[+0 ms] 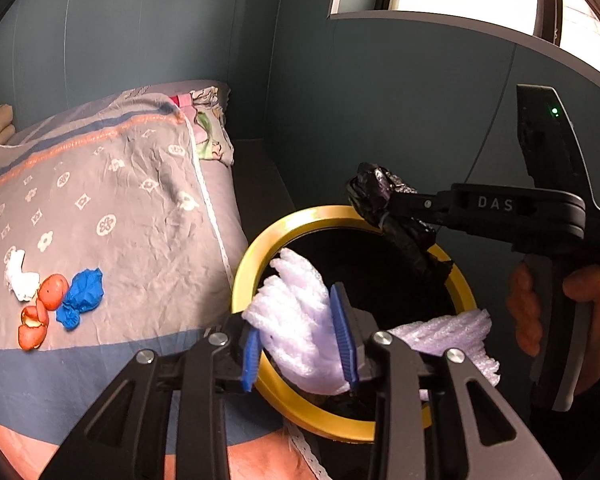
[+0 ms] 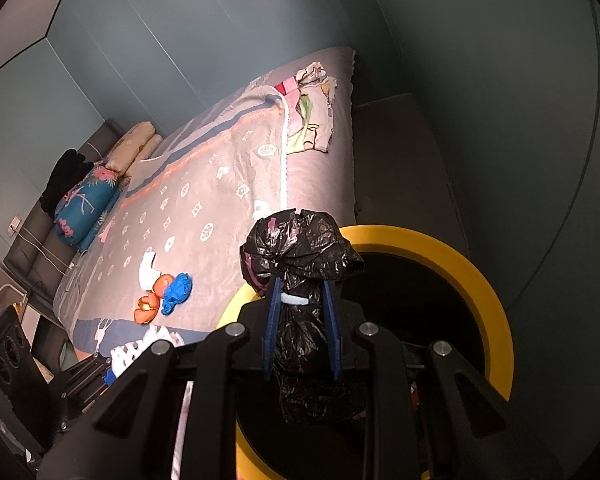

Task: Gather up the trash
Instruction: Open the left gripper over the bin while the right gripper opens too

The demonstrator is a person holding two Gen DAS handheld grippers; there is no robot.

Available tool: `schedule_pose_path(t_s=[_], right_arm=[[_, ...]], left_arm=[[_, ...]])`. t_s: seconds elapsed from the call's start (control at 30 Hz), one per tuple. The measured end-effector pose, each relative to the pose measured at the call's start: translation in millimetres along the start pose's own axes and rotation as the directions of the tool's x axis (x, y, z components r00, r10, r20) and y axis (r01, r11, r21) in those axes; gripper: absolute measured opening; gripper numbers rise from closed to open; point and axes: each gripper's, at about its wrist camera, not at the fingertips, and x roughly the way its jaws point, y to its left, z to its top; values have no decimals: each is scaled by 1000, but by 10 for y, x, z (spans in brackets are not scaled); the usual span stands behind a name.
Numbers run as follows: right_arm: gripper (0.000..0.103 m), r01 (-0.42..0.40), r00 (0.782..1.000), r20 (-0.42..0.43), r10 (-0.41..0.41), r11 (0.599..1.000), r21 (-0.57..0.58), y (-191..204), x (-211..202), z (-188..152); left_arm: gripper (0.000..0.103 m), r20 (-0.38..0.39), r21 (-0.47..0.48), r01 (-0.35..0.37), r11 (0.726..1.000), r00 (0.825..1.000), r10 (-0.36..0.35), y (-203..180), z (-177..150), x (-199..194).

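Drop step: we hold foam (image 1: 296, 320) loosely in left tongs (image 1: 300, 344), black bag (image 2: 300, 280) pinched in right tongs (image 2: 300, 332), both over bin (image 1: 252, 264); next open both, peels (image 1: 40, 308) wait left

One bin (image 1: 256, 264) — two grippers (image 1: 300, 344)

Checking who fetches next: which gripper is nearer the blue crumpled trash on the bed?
Left. The left gripper is over the bin's bed-side rim, nearer the blue crumpled trash; the right gripper is over the far rim.
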Motion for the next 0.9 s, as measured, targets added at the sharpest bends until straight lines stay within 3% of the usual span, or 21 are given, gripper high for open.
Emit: schedule_pose_path(t_s=[0.13,0.33,0.47,0.7,0.9], right_arm=[[24,15,1000,0,-15,1000,3,-9,30,7],[37,30,999,15,-31,999,29,-36,14,12],[39,36,999,31,-37,998,46,-66,-15,24],[47,39,997,59,-42,998,39,-25,-68,56],[52,23,997,76,-25,1000,18,71,-77,99]], left_arm=[[33,-1,-10,16,1000,1000,-16,12,-5,-5],[47,6,-16,16,1000,1000,-16,19,1,-33],[56,18,-34,19,999,1000,-18,56,10,-92],[74,73,-74,-18,997,997,24,273,91,-266],[80,97,-127,-50,991,993,62,505,113,-384]])
